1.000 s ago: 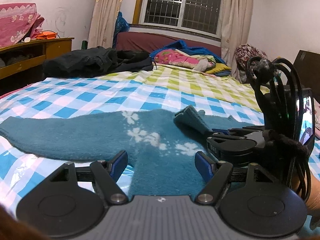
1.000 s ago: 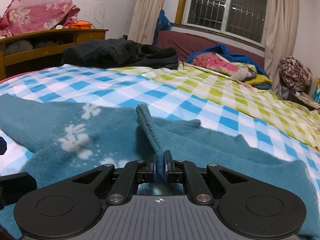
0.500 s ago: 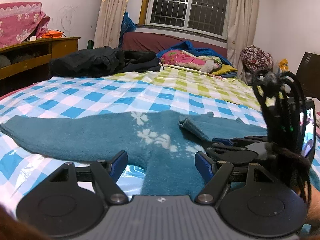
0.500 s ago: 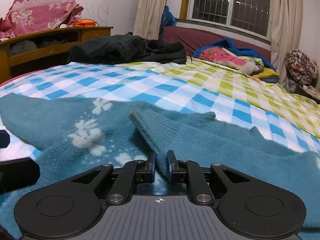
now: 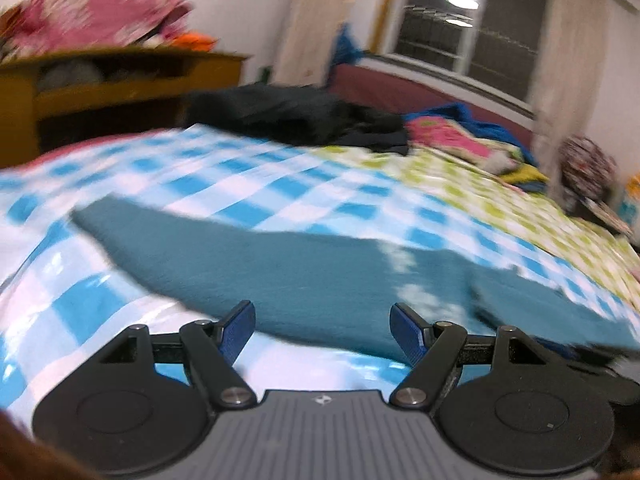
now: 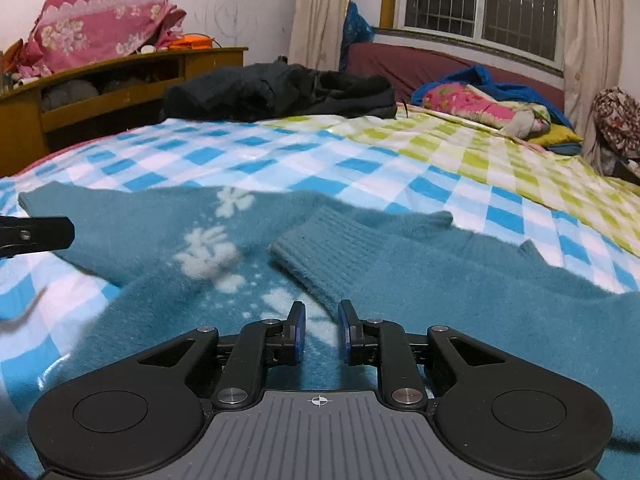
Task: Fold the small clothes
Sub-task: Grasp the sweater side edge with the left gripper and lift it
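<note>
Two grippers, left gripper [image 5: 322, 330] wide open and right gripper [image 6: 321, 334] slightly parted, both empty; teal sweater's [image 6: 440, 280] left sleeve [image 5: 224, 252] should be pinched near the cuff and folded inward

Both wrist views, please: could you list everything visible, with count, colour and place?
sweater: one, teal with white flowers, spread on the near bed, right sleeve folded onto the body
bedcover: one, blue-white check turning green-white check to the right, over the bed
black clothes: one pile, far edge of the bed
bedding: one heap, pink and blue, far right by the window
cabinet: one, wooden, far left, pink cloth on top
window: one, barred, beige curtains either side
left gripper: black, blue pads, open over the left sleeve; view blurred
right gripper: black, blue pads, open, just short of the folded cuff
</note>
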